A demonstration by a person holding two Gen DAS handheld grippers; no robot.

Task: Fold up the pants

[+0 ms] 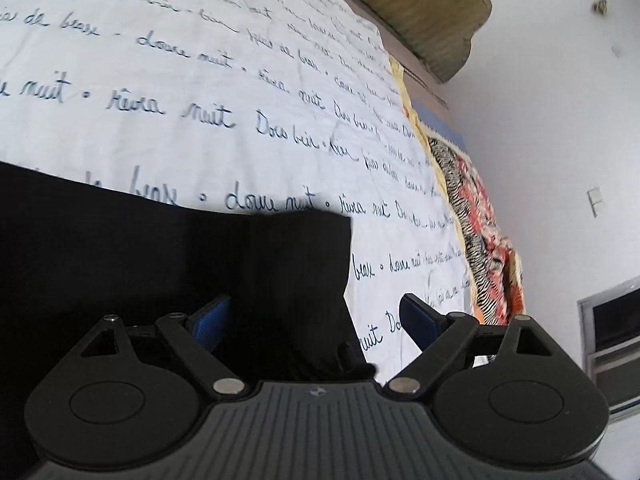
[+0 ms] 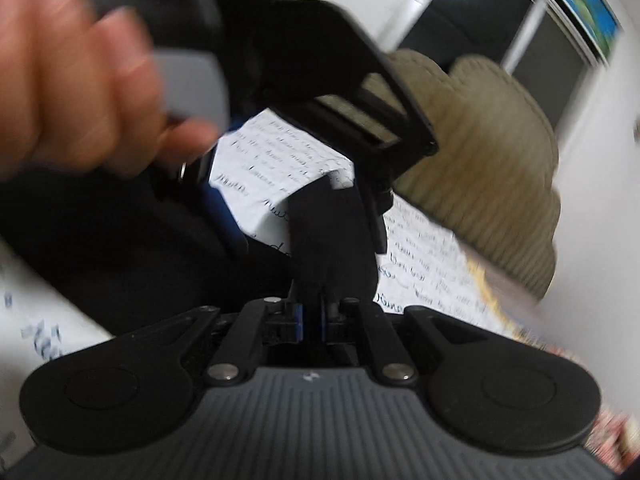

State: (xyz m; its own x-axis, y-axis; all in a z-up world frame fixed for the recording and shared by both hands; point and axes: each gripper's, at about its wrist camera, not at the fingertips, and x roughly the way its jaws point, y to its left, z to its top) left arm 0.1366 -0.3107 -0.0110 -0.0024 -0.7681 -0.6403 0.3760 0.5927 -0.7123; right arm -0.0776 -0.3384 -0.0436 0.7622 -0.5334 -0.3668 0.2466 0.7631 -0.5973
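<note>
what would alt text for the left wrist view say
The open left gripper hovers over the edge of black pants lying on a white sheet printed with blue cursive writing. Past the sheet are a patterned cloth and a white wall.

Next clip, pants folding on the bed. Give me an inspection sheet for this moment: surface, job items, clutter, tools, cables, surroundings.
Surface: white bed sheet printed with blue cursive writing, lightly wrinkled.
Job's things: black fabric pants lying on the sheet, one edge lifted.
Clutter: zebra-and-orange patterned cloth along the sheet's far edge; beige ribbed cushion at the head.
Grippers: left tool open, its blue pads either side of the pants' corner, not pinching; right tool shut on a raised fold of the pants. Person's hand holds the left tool, blurred.
Cables: nothing seen.
Surroundings: white wall with a light switch.
</note>
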